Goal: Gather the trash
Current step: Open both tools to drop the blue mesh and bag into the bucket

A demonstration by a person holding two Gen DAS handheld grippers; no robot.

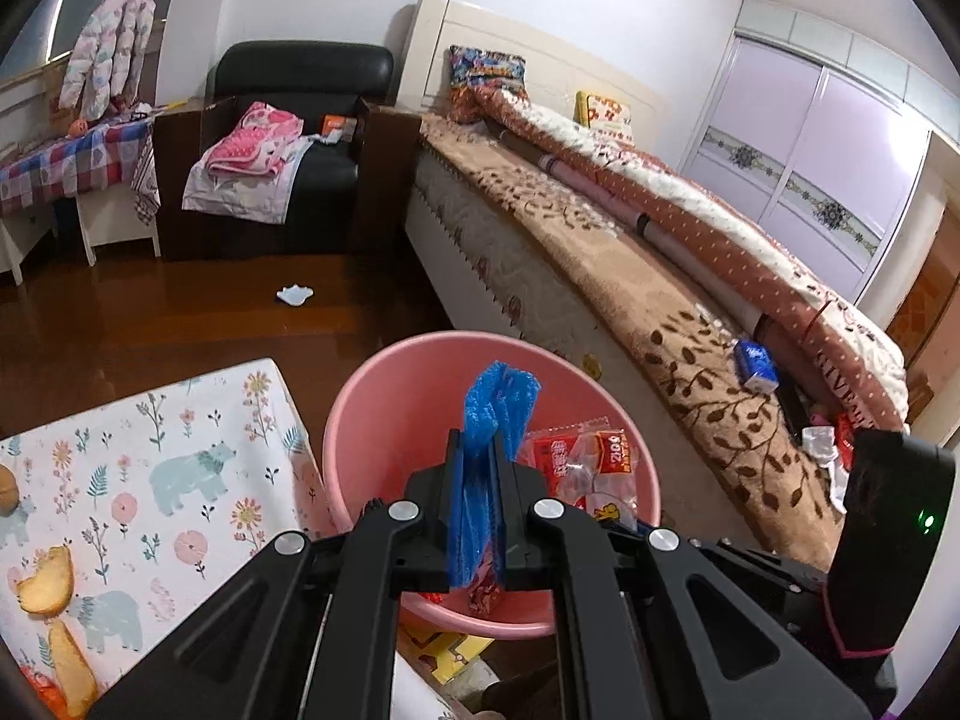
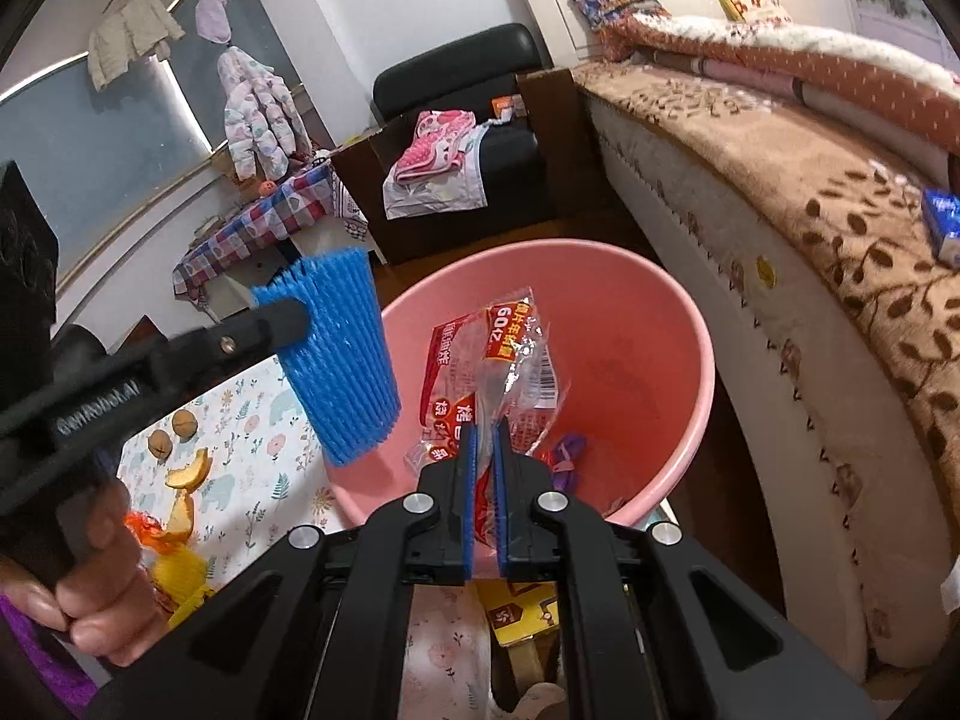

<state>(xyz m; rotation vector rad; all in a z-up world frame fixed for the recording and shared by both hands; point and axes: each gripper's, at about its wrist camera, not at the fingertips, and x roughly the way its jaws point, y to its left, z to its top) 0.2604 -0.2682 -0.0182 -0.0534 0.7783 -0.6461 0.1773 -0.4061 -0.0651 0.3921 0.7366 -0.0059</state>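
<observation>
A pink basin (image 1: 384,396) stands on the floor between the table and the bed. Over its near rim my left gripper (image 1: 477,438) is shut on a blue foam net sleeve (image 1: 498,402). In the right wrist view the left gripper (image 2: 300,315) comes in from the left with the blue foam net sleeve (image 2: 342,360) hanging beside the pink basin (image 2: 630,360). My right gripper (image 2: 485,429) is shut on a clear and red plastic wrapper (image 2: 510,348), which stands up over the basin's inside. The same plastic wrapper (image 1: 576,468) shows in the left wrist view. A purple scrap (image 2: 567,450) lies in the basin.
A table with a floral cloth (image 1: 180,450) is left of the basin, with peel pieces (image 2: 192,468) and walnuts (image 2: 174,426) on it. The bed (image 1: 600,252) runs along the right with a blue tissue pack (image 1: 756,363). A white scrap (image 1: 294,295) lies on the wooden floor.
</observation>
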